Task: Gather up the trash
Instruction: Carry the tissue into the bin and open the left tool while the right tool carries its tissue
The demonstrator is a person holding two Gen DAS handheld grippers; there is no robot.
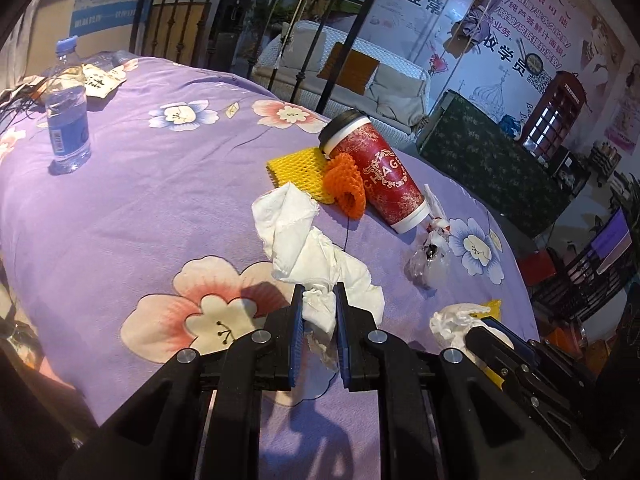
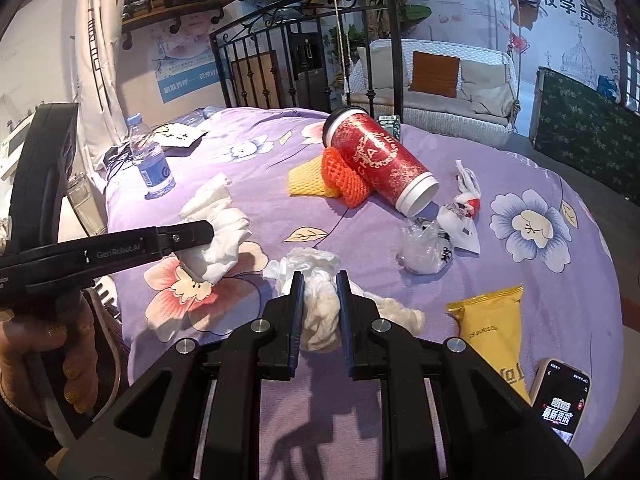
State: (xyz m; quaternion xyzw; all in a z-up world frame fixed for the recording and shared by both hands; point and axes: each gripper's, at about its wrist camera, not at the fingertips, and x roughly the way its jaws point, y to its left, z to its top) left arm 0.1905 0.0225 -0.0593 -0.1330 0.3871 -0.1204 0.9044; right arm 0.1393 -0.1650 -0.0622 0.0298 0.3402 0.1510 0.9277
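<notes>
My left gripper (image 1: 318, 296) is shut on a long crumpled white tissue (image 1: 296, 236) on the purple flowered bedspread (image 1: 140, 200); it also shows from the side in the right wrist view (image 2: 196, 236), holding that tissue (image 2: 218, 236). My right gripper (image 2: 319, 286) is shut on a second crumpled white tissue (image 2: 320, 312); it shows in the left wrist view (image 1: 476, 332) at the lower right. A red paper cup (image 1: 376, 172) lies on its side by orange (image 1: 346, 184) and yellow foam nets (image 1: 298, 170). A clear plastic wrapper (image 1: 430, 256) lies beyond.
A water bottle (image 1: 68, 108) stands at the far left of the bed. A yellow packet (image 2: 492, 328) and a phone (image 2: 564, 400) lie at the near right. A black iron bedframe (image 2: 304, 52) stands behind the bed, a white sofa (image 2: 440, 80) beyond it.
</notes>
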